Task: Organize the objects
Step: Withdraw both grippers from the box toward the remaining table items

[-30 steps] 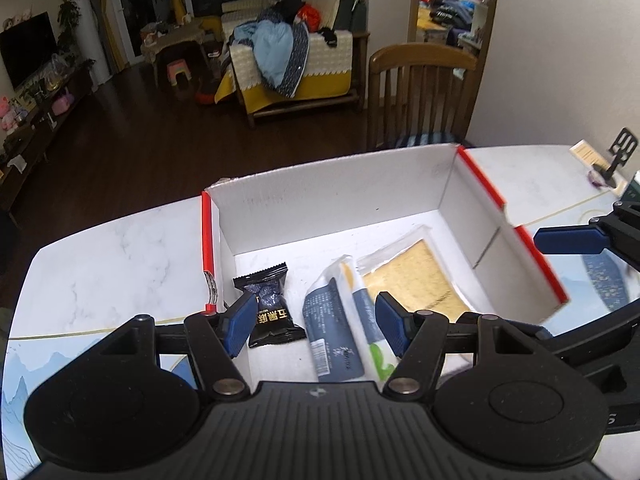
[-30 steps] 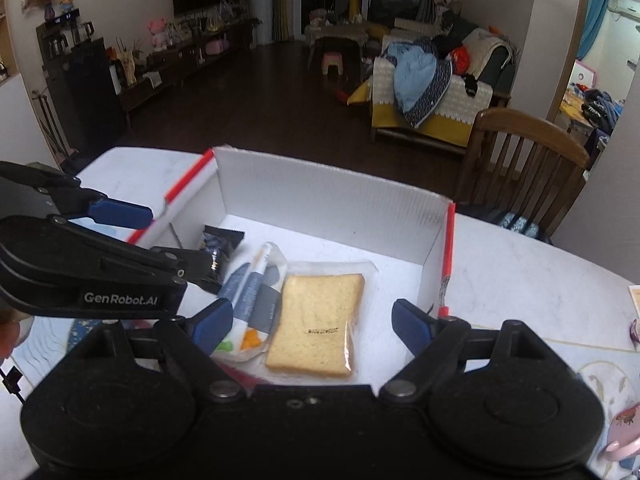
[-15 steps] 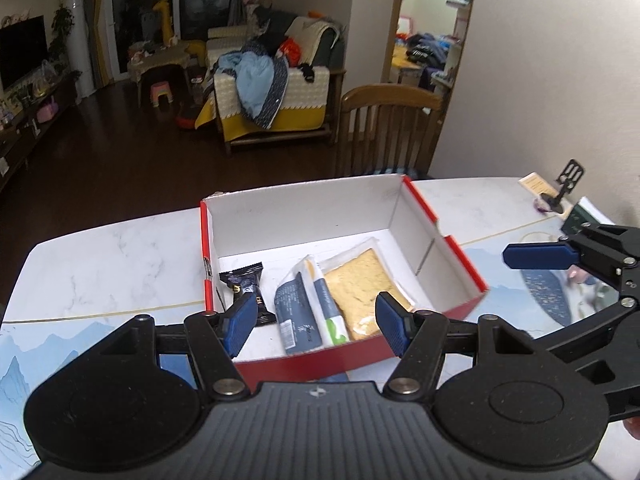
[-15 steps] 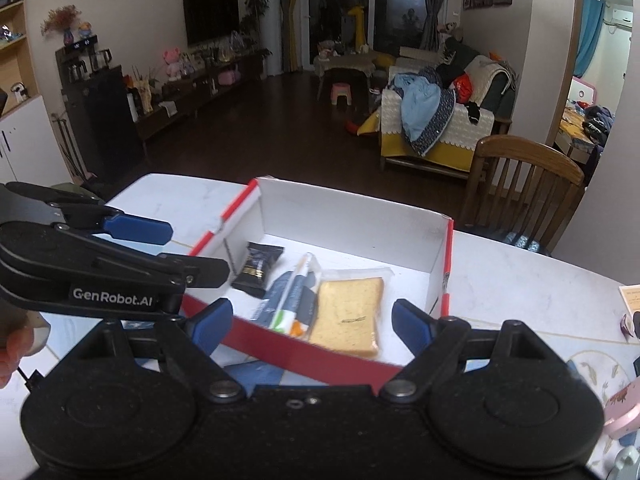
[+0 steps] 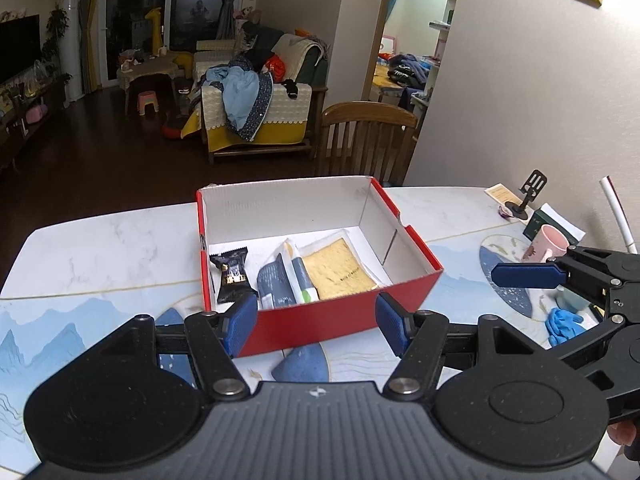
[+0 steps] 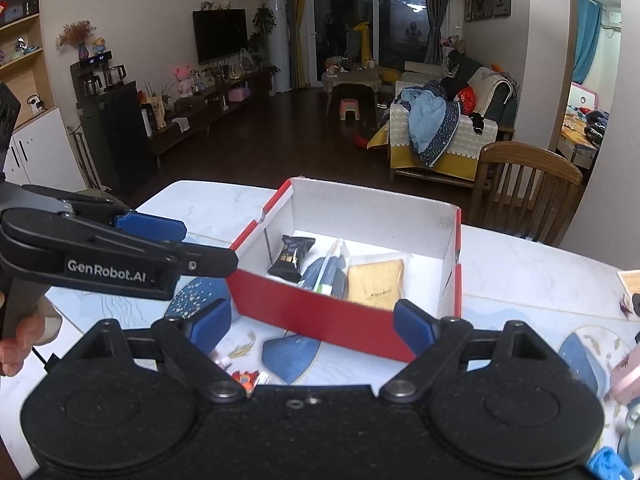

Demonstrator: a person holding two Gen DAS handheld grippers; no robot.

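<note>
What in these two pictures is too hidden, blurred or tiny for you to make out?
- Print on the bread packet: too small in both views.
- Small orange item on the table: right wrist view, mostly behind the right gripper's body.
- Pink thing at the right edge: blurred and cut off.
- Black snack packet: lower end hidden by the red box wall and the left gripper's fingertip.

A white marbled bench (image 5: 100,248) with blue printed patterns carries a red open box (image 5: 340,320) near its middle. Toward its right end stand a pink mug (image 5: 546,245), a black phone stand (image 5: 526,196) and what may be a crumpled blue glove (image 5: 564,320).
</note>
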